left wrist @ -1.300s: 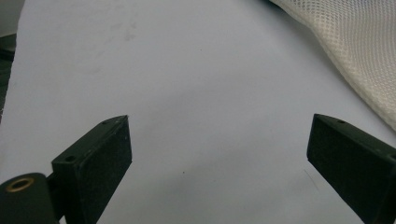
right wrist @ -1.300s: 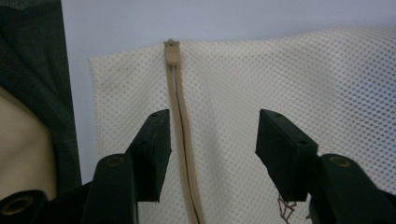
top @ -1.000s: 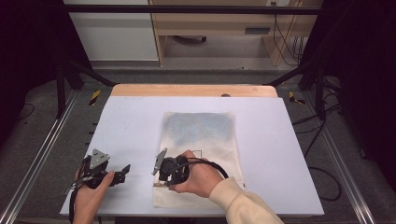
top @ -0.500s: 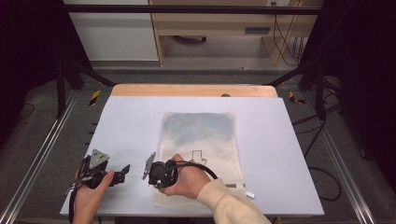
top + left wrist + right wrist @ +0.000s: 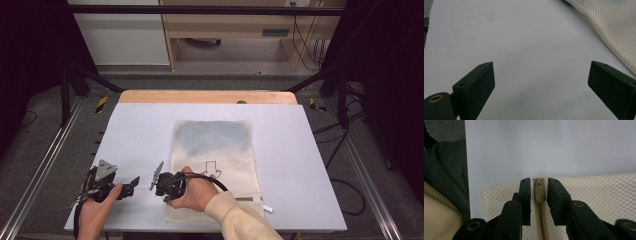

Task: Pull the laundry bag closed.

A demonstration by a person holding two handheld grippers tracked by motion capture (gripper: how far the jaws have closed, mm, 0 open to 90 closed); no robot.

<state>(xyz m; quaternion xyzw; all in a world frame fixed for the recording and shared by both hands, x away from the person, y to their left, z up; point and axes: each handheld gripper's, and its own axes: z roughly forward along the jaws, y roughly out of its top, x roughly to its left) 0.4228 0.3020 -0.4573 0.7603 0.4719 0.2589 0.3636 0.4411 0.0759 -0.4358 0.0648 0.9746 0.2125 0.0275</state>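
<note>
A cream mesh bag (image 5: 215, 150) lies flat on the white table (image 5: 135, 130), with something bluish inside its far half and a black arrow printed on it. Its tan zipper slider (image 5: 539, 192) sits at the end of the zipper near the bag's left corner. My right gripper (image 5: 161, 189) (image 5: 539, 180) points left along the bag's near edge, jaws a narrow gap apart on either side of the slider. My left gripper (image 5: 131, 184) (image 5: 539, 75) hovers wide open over bare table just left of the bag (image 5: 614, 30), holding nothing.
A small white tag (image 5: 267, 207) sticks out at the bag's near right corner. A wooden strip (image 5: 210, 96) runs along the table's far edge. Metal frame rails (image 5: 45, 165) flank the table, and cables (image 5: 345, 150) lie on the floor at right.
The right gripper slid left along the bag's near edge toward its left corner, then stopped. The white tag came into view behind the arm. The left gripper stayed put.
</note>
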